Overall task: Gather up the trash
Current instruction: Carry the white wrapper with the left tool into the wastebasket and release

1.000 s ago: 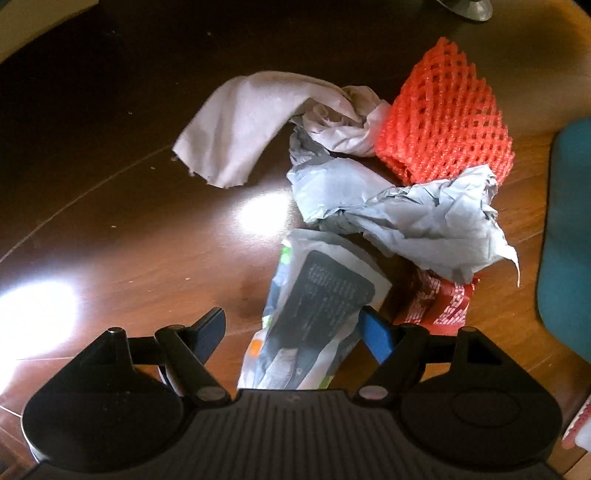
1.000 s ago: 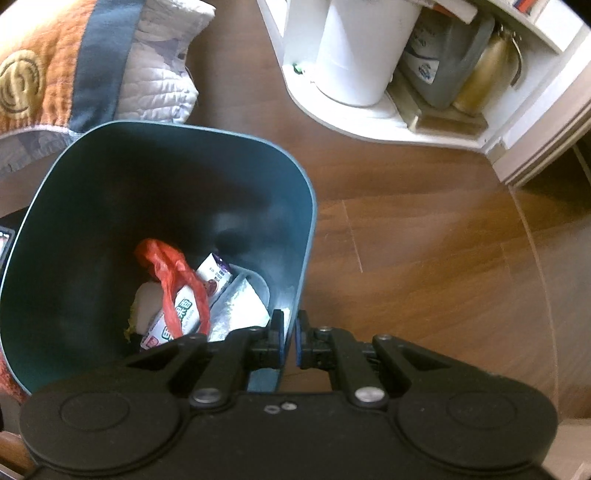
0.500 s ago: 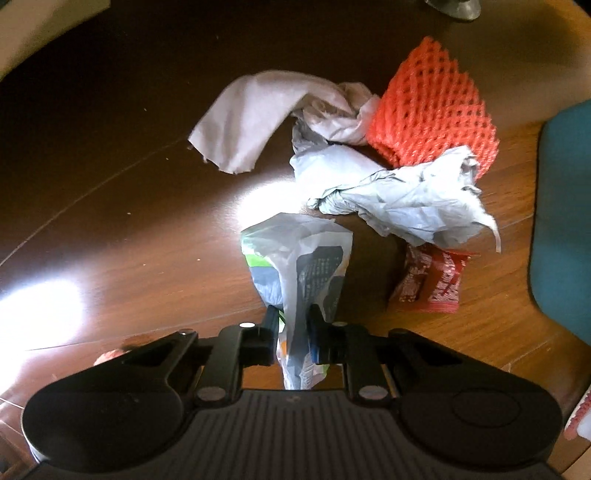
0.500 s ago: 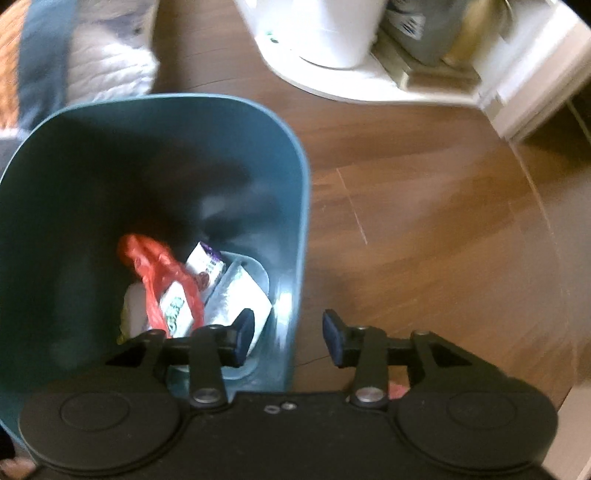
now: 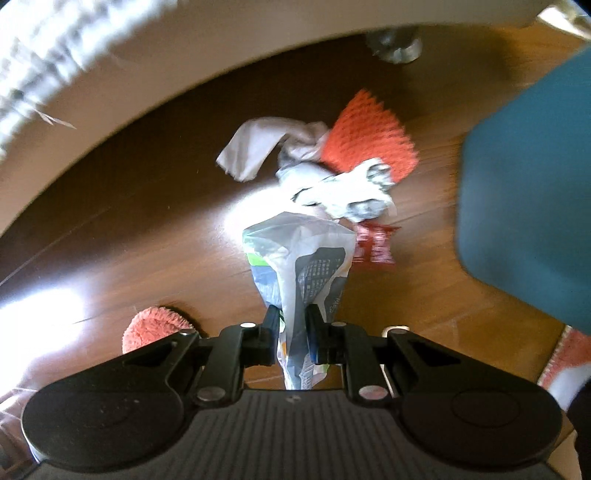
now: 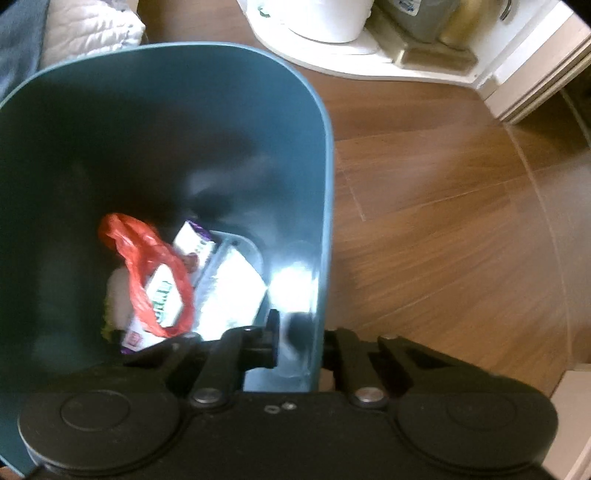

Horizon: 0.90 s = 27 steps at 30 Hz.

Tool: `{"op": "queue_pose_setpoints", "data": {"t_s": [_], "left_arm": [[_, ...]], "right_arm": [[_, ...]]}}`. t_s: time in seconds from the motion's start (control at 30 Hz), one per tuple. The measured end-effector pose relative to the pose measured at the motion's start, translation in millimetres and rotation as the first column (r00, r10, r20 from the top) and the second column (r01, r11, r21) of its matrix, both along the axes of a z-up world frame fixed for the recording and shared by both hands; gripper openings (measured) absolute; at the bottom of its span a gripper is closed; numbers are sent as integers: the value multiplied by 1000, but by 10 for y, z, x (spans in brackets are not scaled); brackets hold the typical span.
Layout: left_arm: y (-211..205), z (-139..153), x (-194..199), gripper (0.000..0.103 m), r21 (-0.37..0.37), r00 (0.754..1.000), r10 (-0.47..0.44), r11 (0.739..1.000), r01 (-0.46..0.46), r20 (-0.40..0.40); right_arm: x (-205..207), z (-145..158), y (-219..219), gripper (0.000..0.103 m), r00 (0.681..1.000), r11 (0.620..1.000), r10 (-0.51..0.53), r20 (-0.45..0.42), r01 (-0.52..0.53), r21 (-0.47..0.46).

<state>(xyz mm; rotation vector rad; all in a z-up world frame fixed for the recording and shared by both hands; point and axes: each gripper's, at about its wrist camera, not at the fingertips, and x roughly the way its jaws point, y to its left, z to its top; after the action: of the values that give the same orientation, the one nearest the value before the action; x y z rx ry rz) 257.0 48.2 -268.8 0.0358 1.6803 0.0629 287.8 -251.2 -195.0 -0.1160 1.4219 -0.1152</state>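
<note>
My left gripper [image 5: 292,332] is shut on a white plastic wrapper [image 5: 301,266] with dark print and holds it above the wood floor. Below it lie crumpled grey paper [image 5: 343,194], a grey cloth scrap [image 5: 255,147], an orange foam net [image 5: 369,138] and a red wrapper [image 5: 373,245]. The teal bin [image 5: 528,206] stands at the right. My right gripper [image 6: 299,343] is open, its jaws astride the bin's right wall [image 6: 325,206]. Inside the bin lie a red bag [image 6: 155,269] and white packets [image 6: 229,291].
A pale rounded edge [image 5: 155,74] curves over the floor at upper left. Orange slippers [image 5: 155,326] show near the left gripper. A white shelf base [image 6: 369,55] with a white bucket and jugs stands behind the bin. A quilted cushion [image 6: 85,33] is at upper left.
My left gripper closed on the white wrapper and lifted it off the floor. My right gripper let go of the bin's rim, opened, and now straddles the wall.
</note>
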Motion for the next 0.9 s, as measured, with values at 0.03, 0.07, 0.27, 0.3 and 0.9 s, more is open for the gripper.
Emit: {"op": "queue_pose_setpoints", "data": {"t_s": [0.03,0.07,0.27,0.3,0.9], "left_arm": [[-40,95,-3,15,0,1000,-11,1000,11,17],[-70,210,-12,15,-4,999,-20,1000,20,32],[-186,786,-97,15,-38,990,-40,998,45,132],[-188,887,-117,15,-44,988,-37,998,44,150],[-478,2102,-542,15,-247,922,-37,959,141,385]], "right_arm": [[-9,3,-10,8,1000,1000,-10,1,10,8],[-24,7,-24,7,1000,1000,-23,5,23,20],[-185,231,142,4,994,999,21,104,-26,38],[-223,276,217,4,992,998,52,113,-54,12],[-595,749,704,5,982,969,182,58,-169,-180]]}}
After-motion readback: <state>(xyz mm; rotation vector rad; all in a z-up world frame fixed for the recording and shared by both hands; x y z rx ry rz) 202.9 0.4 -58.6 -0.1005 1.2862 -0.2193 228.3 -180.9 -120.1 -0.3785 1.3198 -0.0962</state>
